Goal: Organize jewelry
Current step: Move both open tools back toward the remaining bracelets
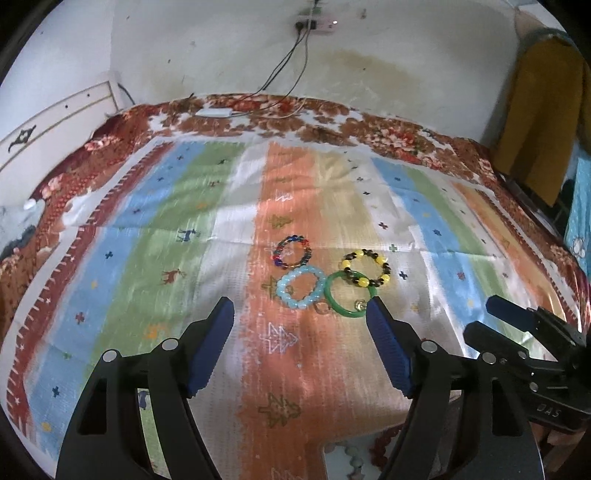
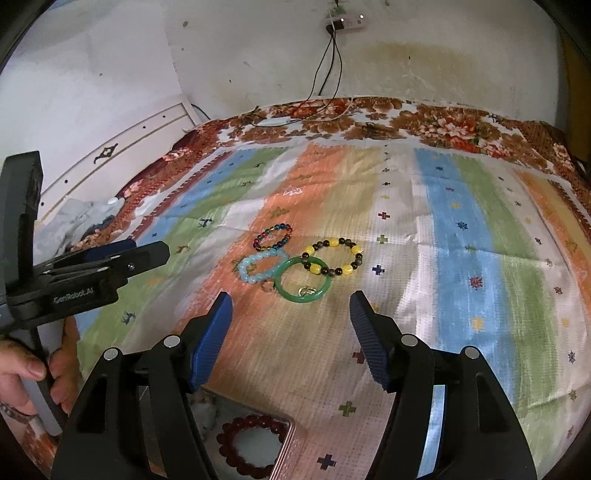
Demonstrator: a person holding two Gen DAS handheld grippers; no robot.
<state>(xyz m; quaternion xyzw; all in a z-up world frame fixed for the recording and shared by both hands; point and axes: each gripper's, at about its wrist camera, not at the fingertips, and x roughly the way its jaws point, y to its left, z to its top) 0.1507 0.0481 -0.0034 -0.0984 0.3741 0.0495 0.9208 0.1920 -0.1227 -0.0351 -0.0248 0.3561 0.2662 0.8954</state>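
Striped cloth (image 1: 229, 236) bears four bracelets (image 1: 300, 287).

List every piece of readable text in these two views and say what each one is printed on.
"GenRobot.AI": white lettering on the black body of the left gripper, seen from the right wrist view.
"DAS": faint letters on the black body of the right gripper, seen from the left wrist view; possibly part of a longer word.
The white power strip on the wall: any marks are too small to read.
The striped cloth shows only crosses, trees and deer, no words.
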